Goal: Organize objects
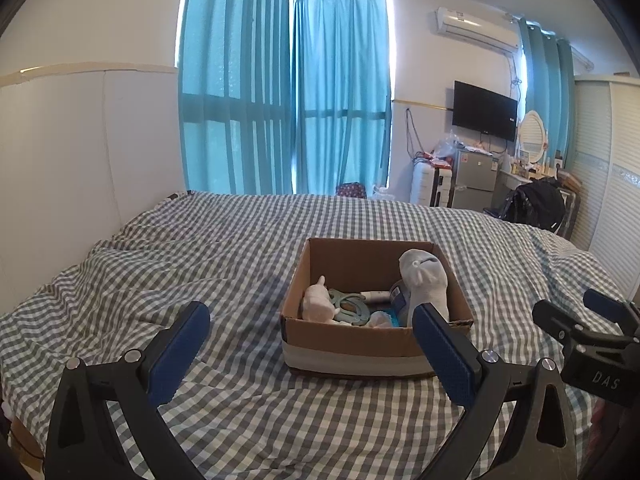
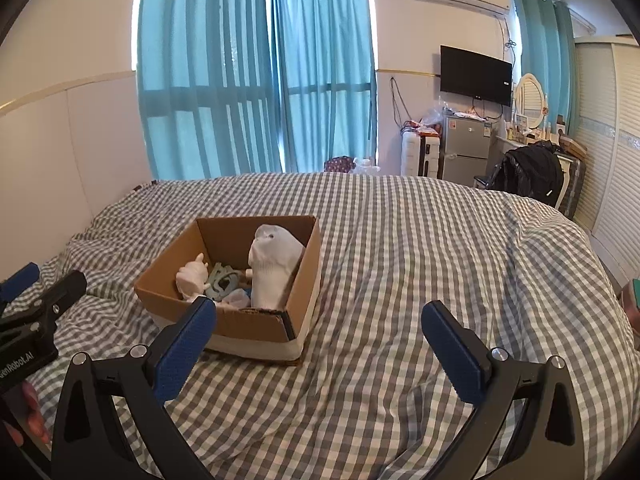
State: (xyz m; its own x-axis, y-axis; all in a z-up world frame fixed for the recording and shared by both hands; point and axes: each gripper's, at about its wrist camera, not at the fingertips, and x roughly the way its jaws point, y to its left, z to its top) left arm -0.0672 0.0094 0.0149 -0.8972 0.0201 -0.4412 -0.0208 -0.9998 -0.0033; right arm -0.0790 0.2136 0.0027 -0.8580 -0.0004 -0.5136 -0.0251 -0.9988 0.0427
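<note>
Soft gingham bed (image 1: 224, 240) — cardboard box (image 1: 344, 340) ahead between left gripper (image 1: 310, 330) fingers, left of right gripper (image 2: 320, 326). Both spread wide, empty. Risk: upright sock (image 1: 424, 280) snags, box slides or tips.

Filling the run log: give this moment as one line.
left tongs open, empty | right tongs open, empty | cardboard box on bed, holds white sock, small toys | nothing loose on bedspread

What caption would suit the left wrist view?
Open left gripper facing a brown cardboard box holding a white sock on a checked bedspread.
</note>
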